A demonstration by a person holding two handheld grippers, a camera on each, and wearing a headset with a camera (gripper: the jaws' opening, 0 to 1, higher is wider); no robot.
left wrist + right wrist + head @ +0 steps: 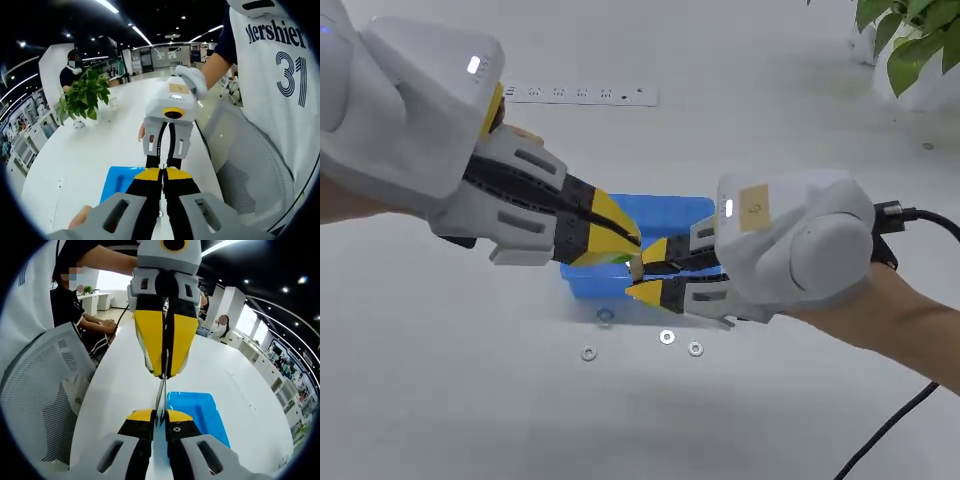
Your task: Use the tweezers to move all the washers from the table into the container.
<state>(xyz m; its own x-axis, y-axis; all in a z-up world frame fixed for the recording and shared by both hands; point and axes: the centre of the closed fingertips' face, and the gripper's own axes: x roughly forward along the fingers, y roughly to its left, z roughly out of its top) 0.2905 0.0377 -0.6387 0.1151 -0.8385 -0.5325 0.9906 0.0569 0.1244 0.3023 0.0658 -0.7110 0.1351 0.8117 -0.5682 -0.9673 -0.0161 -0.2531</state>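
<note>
Right gripper view shows the right gripper (160, 420) pinching the lower end of the tweezers (162, 392), its jaws pressed close on the thin metal. The tweezers run up into the left gripper (164, 374), which faces it tip to tip and is likewise clamped on them. Head view has both grippers meeting above the near edge of the container (665, 210), a blue tray around the middle of the tabletop (470, 400). Four washers (666, 337) lie on the tabletop just in front of the container: one right at its near edge, three in a loose row nearer the person. A power strip (582, 95) lies toward the far edge and a plant (910, 40) stands at the far right corner
</note>
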